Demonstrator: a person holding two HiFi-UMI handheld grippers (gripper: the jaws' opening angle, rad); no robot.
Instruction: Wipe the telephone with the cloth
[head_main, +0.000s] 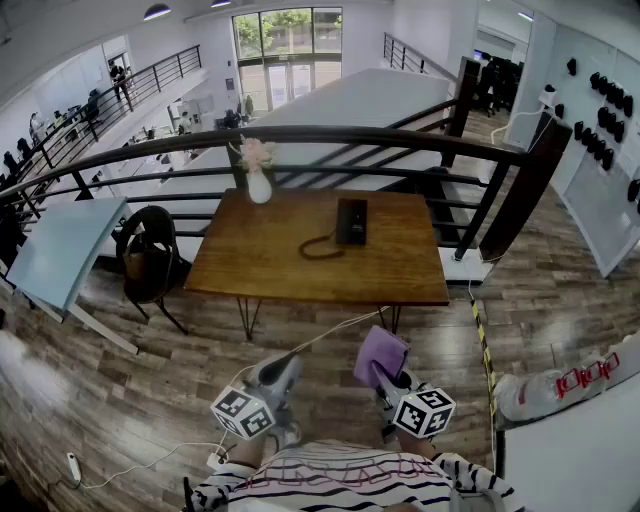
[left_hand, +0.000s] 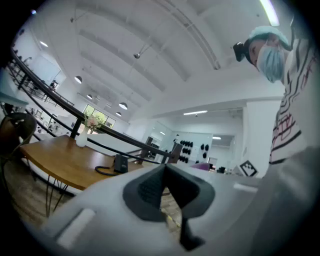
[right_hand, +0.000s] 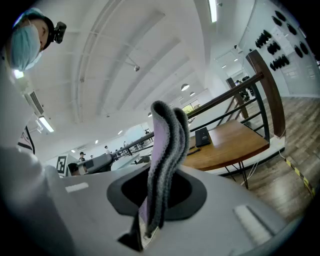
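Right gripper (head_main: 386, 374) jaws pinch the cloth (head_main: 380, 352); left gripper (head_main: 284, 370) jaws pressed together, empty. Telephone (head_main: 351, 221) near bench (head_main: 290, 270) far edge.

No words, numbers, labels or brand names can be read on anything in view.
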